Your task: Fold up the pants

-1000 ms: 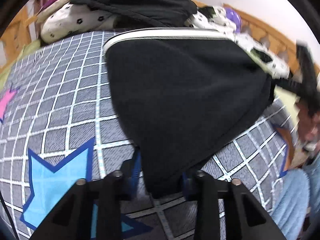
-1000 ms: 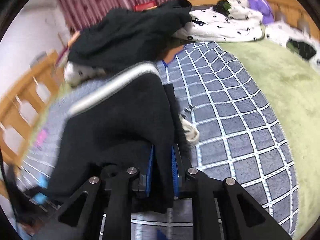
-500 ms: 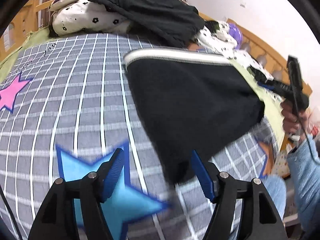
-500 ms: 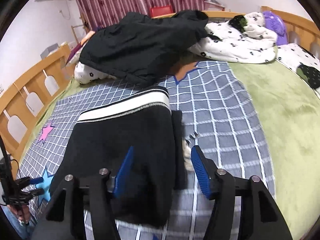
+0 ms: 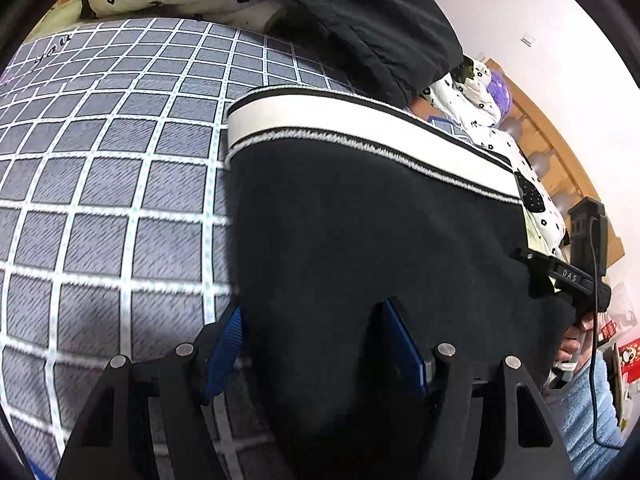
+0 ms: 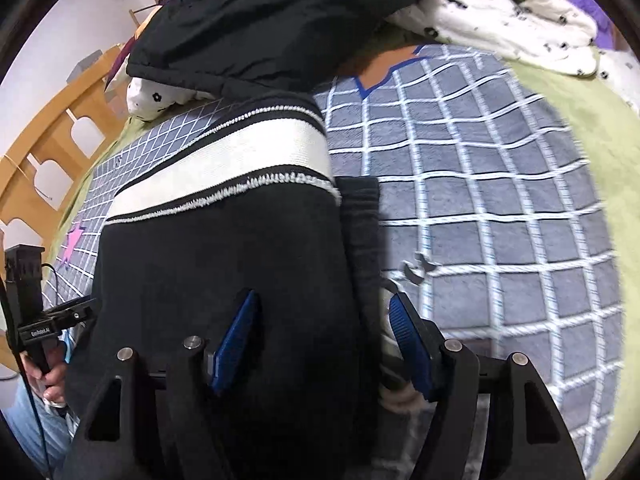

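Observation:
The black pants (image 5: 360, 232) with a white waistband (image 5: 360, 128) lie folded on the grey checked bedspread (image 5: 100, 208). My left gripper (image 5: 316, 344) is open, its jaws straddling the near left corner of the folded pants. My right gripper (image 6: 324, 340) is open too, its jaws astride the near right edge of the pants (image 6: 224, 264), whose waistband (image 6: 224, 160) lies at the far end. The right gripper also shows at the right of the left wrist view (image 5: 576, 276), and the left gripper at the left of the right wrist view (image 6: 36, 320).
A black jacket (image 6: 280, 20) lies heaped on white flowered bedding (image 6: 512, 20) just beyond the waistband. A wooden bed rail (image 6: 52, 132) runs along the left. A green blanket (image 6: 600, 140) covers the right side. The person's blue sleeve (image 5: 584, 408) is near right.
Both grippers held the pants a second ago, then opened and let go. Now both have pushed forward and low, so the open jaws sit over the near edge of the folded pants.

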The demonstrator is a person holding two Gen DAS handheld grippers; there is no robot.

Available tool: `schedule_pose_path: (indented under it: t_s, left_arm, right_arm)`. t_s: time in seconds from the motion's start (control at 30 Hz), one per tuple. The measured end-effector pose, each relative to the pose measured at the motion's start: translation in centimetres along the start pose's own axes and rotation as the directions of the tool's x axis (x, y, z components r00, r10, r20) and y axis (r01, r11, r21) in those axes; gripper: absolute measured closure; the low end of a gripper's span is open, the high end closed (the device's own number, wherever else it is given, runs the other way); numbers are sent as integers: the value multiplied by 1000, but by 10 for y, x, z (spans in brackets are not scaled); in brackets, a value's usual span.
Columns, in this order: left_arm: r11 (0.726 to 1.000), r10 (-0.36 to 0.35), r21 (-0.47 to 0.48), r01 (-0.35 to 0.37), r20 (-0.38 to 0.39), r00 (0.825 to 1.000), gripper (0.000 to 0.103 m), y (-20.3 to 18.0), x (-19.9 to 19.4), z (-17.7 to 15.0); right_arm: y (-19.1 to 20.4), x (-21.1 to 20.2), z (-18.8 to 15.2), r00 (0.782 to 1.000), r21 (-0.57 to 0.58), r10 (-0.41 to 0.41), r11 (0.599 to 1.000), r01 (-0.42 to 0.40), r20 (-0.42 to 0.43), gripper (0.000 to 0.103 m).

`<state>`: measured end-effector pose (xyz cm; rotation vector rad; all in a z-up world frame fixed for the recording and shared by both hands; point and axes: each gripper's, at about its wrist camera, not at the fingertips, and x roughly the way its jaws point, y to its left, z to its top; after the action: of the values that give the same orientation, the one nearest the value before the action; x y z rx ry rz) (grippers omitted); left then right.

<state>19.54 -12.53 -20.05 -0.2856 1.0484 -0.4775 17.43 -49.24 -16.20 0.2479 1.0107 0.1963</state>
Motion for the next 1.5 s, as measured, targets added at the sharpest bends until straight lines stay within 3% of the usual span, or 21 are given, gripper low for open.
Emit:
schedule_pose_path:
  t_s: [0.1,0.17,0.2,0.27,0.33,0.53,0.6,0.73,0.8,0.9,0.97,1.03,1.07,1.1,1.17,1.27,1.3,1.37,1.43,1.5]
  left_arm:
    - [999,-3,-34,3,1,1000,45,-1,7,8]
    - [998,-5,-63,5,10,1000,75,-1,5,13]
    - [997,-12,-71,14,18,1000,82,-2,1,16]
    - [998,-23,-64,25,27,999,87,-4,-7,21]
    - [997,-54,-59,57,49,997,89,-9,-21,26]
    - [993,-115,29,112,107,988,93,-21,-83,46]
    - [996,-69,63,61,136,988,93,-13,-115,50]
    - [996,25,78,-40,188,982,93,22,-179,50]
    - [991,92,77,-108,181,979,93,47,-201,47]
    - [983,155,75,-166,141,978,93,88,-204,36]
    - [986,157,47,-162,92,983,92,117,-188,25]
    - [990,137,17,-139,77,988,90,139,-165,11]
    - [988,152,19,-154,76,985,82,144,-161,5]
    - [978,200,41,-203,78,977,76,143,-154,0]
    - [959,261,89,-268,86,962,72,137,-152,-4]
    - [902,375,162,-400,165,912,68,120,-166,-3]
    - [893,384,166,-420,208,900,57,114,-172,2]
    - [918,324,150,-367,249,913,41,110,-179,17]
    - [928,295,154,-340,256,921,42,101,-175,31]
    - [915,309,175,-363,275,911,41,91,-162,46]
  right_arm:
    - [1,14,3,998,30,51,998,-51,-28,36]
    - [3,14,3,999,26,41,999,-40,-22,38]
    - [5,11,2,999,26,36,999,-35,-11,41]
    - [8,-1,-1,1000,22,10,1000,-11,28,54]
    - [16,-22,-3,997,31,10,999,-13,81,75]
    - [71,-66,-8,975,85,-39,996,21,220,82]
    - [100,-80,-10,968,80,-12,997,-9,250,83]
    - [153,-83,-14,960,60,123,988,-143,252,83]
    - [179,-72,-16,952,49,195,976,-212,237,83]
    - [206,-36,-21,942,41,285,954,-296,180,83]
    - [212,-7,-29,957,30,259,964,-265,128,83]
    - [209,24,-38,984,-8,142,990,-142,107,76]
    - [206,34,-43,989,-41,97,995,-93,110,74]
    - [202,37,-47,989,-54,94,995,-88,117,73]
    - [208,33,-45,994,-81,66,995,-59,83,68]
    - [224,2,-36,992,-192,-55,978,77,118,69]
    - [229,-10,-31,985,-215,-63,972,98,161,69]
    - [235,-28,-18,973,-218,-28,973,79,229,69]
    - [245,-26,0,966,-212,16,976,40,257,68]
    - [258,1,19,971,-255,41,967,21,235,69]
